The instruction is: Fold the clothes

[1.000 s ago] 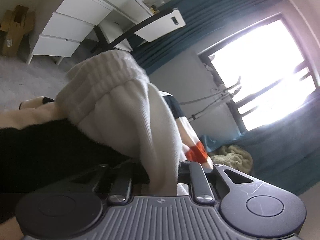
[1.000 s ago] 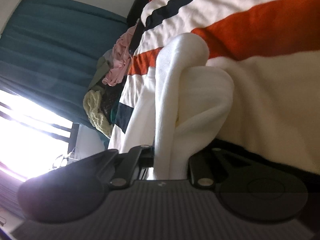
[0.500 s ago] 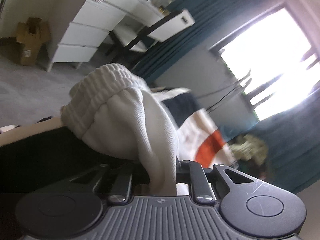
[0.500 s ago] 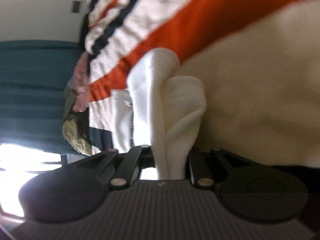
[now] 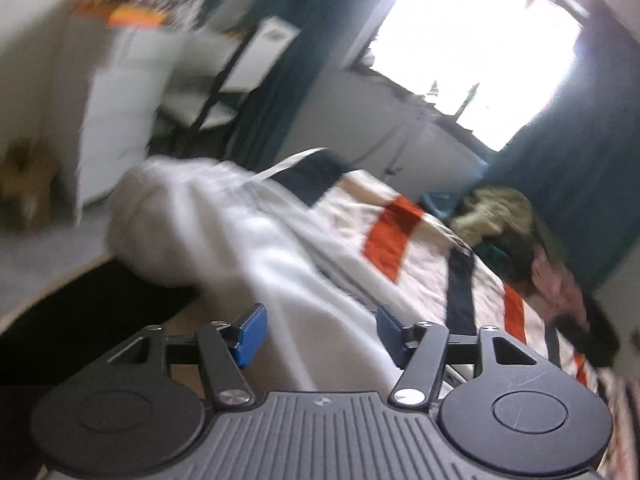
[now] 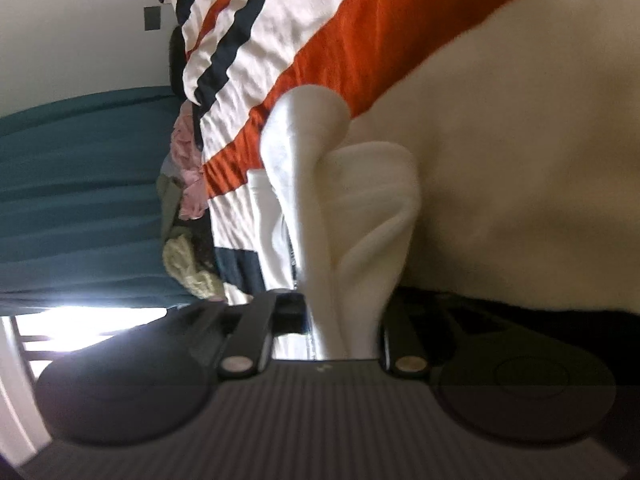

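No brand, label or legible writing in either view. White garment: soft, thick knit, with a ribbed section near its far end, lying in a rumpled length on the bed. Bedspread is cream, crinkled, with orange and navy stripes.

Left gripper: blue-padded fingers wide apart and opening; the garment runs between them, pads clear of the cloth. View blurred.

Right gripper: jaws opening, narrow gap; a doubled fold of the white garment stands up between them, pads hidden, contact unclear.

Heap of clothes, pink, olive and yellow knits, at the far bed edge beside teal curtains.
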`<state>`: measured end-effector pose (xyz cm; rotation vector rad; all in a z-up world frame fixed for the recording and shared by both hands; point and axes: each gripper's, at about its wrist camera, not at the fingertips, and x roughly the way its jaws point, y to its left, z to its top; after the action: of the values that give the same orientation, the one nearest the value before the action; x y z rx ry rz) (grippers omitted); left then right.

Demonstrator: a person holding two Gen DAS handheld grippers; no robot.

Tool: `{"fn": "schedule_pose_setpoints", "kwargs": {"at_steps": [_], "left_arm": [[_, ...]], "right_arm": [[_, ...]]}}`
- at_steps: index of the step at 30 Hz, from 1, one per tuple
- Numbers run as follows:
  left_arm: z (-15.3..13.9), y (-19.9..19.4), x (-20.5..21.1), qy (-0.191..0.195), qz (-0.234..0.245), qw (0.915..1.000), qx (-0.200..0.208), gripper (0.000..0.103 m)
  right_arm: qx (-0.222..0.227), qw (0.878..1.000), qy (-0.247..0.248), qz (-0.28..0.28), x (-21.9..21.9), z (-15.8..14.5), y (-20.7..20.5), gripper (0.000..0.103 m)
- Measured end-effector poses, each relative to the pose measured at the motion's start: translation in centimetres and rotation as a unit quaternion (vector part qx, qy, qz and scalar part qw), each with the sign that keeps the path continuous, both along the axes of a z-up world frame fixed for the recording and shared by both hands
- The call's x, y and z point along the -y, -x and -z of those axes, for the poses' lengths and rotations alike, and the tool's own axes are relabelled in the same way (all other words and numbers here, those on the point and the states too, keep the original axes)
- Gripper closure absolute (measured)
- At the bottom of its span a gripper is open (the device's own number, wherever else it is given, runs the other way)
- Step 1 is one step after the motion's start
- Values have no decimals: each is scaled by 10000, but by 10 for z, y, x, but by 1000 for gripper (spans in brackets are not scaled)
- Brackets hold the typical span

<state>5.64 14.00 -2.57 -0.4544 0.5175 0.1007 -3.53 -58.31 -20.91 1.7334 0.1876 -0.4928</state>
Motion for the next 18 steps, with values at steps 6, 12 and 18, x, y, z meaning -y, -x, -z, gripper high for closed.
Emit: {"fn": "schedule_pose_setpoints", "kwargs": {"at_steps": [6,12,18], "left_arm": [[15,-9,63,-425,985,9942,-99,27],[41,-24,124,-997,1848,9776,-143,22],[67,-55,180,-1495,2266,9624,-35,22]], "right_arm": [[54,9991,410,-124,-6,-13,-8,34],[-212,9983,504,-211,-5,-16,-10,33],[-263,9976,612,-183,-6,-18,-12,33]]}}
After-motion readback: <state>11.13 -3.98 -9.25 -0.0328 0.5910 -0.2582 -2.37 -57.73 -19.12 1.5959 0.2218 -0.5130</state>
